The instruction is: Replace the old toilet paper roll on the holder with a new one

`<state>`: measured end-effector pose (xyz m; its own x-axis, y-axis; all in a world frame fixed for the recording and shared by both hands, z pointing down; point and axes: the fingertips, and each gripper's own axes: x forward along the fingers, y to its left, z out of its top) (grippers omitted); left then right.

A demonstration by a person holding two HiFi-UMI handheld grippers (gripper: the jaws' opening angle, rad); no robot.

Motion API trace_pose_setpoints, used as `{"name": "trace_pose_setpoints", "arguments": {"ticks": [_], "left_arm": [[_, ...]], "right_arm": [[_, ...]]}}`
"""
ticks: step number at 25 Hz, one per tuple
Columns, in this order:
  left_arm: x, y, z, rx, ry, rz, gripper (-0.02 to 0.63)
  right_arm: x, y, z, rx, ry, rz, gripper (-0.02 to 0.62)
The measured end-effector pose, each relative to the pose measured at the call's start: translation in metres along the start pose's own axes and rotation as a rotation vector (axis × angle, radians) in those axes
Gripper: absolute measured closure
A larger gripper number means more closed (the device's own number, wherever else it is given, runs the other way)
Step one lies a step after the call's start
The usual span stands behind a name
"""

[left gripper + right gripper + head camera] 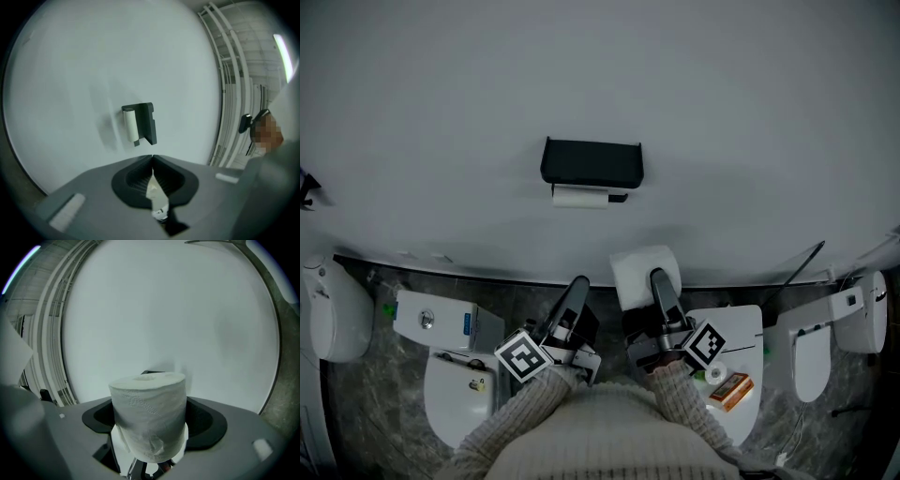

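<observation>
Left gripper [152, 157]: closed, empty.
Right gripper [660, 281]: clamped on new roll [149, 420].
Risk: old roll [130, 125] fills holder [146, 123] ahead; the soft new roll could squash or slip.

Ribbed knit sleeves [523, 405], seemingly cream in this dim light. The left hand-held gripper [578, 282] and right hand-held gripper [660, 277] are dark grey, each with a black-and-white marker cube [523, 357].
</observation>
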<state>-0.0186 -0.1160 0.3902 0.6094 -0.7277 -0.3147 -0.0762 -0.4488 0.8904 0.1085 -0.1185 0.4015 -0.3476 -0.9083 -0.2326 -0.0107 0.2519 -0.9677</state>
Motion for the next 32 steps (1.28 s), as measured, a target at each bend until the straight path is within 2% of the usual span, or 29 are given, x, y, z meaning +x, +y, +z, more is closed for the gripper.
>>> {"name": "trace_pose_setpoints", "arguments": {"ticks": [5,14,18,22,32], "left_arm": [[0.01,0.012,-0.001,-0.017,0.008,0.028,0.607],[0.03,0.024,0.02,-0.028,0.014,0.032,0.607],[0.033,0.042,0.027,-0.035,0.021,0.007,0.607],[0.05,0.033,0.037,-0.047,0.029,0.02,0.607],[0.072,0.039,0.052,-0.069,0.016,-0.021,0.603]], "right_arm": [[0.011,-0.009,0.007,0.004,0.001,-0.02,0.169],[0.03,-0.015,0.009,0.003,-0.005,-0.032,0.169],[0.04,-0.013,0.008,-0.006,-0.002,-0.037,0.169],[0.046,-0.017,0.01,-0.005,-0.016,-0.045,0.169],[0.055,-0.018,0.025,-0.025,-0.043,-0.037,0.169]]}}
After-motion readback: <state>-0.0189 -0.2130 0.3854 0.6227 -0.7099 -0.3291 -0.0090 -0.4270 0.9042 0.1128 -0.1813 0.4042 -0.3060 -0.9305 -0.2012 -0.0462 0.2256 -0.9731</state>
